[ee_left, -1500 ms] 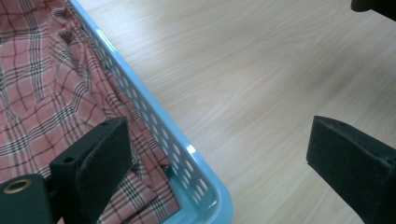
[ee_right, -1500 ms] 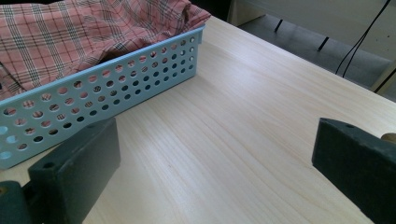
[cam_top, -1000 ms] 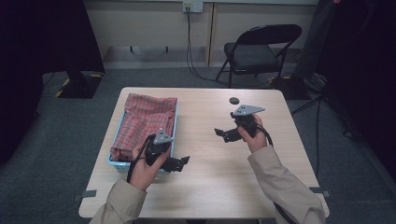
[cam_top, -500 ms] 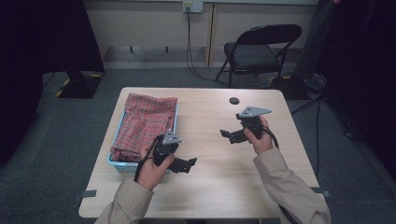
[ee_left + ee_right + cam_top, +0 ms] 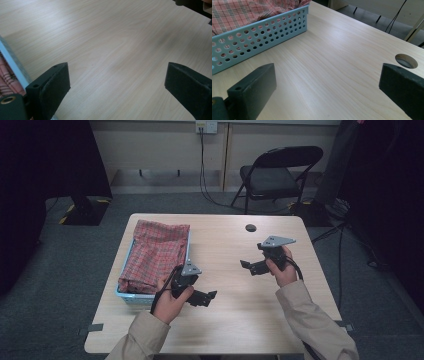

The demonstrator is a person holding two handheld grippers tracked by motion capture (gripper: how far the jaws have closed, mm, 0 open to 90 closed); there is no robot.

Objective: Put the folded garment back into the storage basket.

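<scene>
A red plaid cloth [image 5: 155, 252] lies folded in a light blue perforated basket [image 5: 134, 297] on the table's left side; the cloth [image 5: 249, 11] and basket wall [image 5: 259, 37] also appear in the right gripper view. My left gripper [image 5: 212, 296] is held just right of the basket's near corner, open, with only bare wood between its jaws [image 5: 117, 85]. My right gripper [image 5: 245, 266] hovers over the table's right half, open and holding nothing [image 5: 327, 87], pointing left toward the basket.
The wooden table [image 5: 235, 320] has a round cable hole [image 5: 251, 227] near its far edge, also seen as the hole [image 5: 406, 60] in the right gripper view. A black folding chair [image 5: 277, 175] stands behind the table. Grey carpet surrounds it.
My left gripper has drifted toward the near edge and a little right, away from the basket. My right gripper moved slightly right and nearer. Both stay open.
</scene>
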